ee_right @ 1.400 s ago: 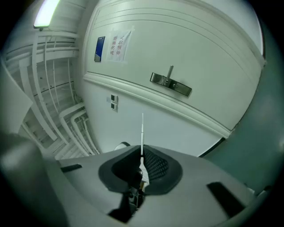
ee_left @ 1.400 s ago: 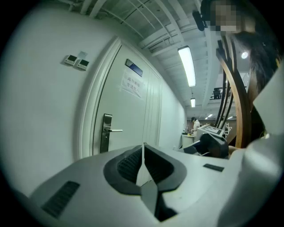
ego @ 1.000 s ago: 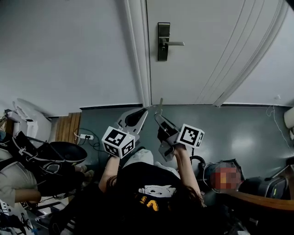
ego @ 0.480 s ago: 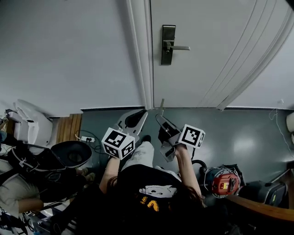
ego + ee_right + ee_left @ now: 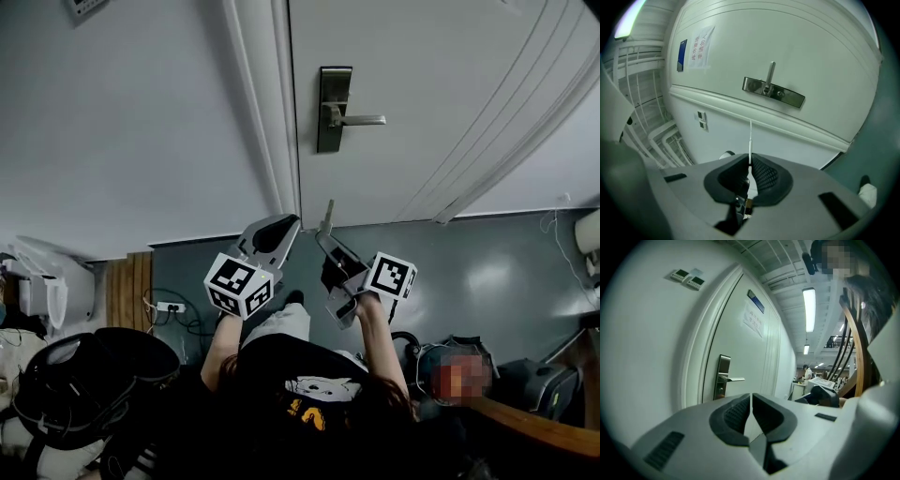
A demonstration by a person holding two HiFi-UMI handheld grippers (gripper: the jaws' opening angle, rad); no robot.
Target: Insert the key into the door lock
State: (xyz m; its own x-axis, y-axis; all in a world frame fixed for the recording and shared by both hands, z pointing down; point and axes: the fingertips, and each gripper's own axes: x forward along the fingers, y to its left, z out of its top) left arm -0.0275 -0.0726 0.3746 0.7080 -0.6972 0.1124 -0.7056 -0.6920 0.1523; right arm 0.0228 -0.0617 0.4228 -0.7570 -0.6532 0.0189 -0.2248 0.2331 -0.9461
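Key (image 5: 327, 214), a thin silvery blade, sticks up from your right gripper (image 5: 324, 234), well below the lock (image 5: 333, 108) in head view. Left gripper view: your left gripper (image 5: 751, 404) is closed, empty. Right gripper view: jaws clamp the key edge-on.

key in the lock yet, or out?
Out. The key sits clamped in the right gripper, blade in open air short of the door lock.

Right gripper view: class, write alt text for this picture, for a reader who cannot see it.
The right gripper has its jaws shut on a thin key, whose blade points out towards a closed white door. The metal lock plate with its lever handle lies beyond the key's tip, apart from it.
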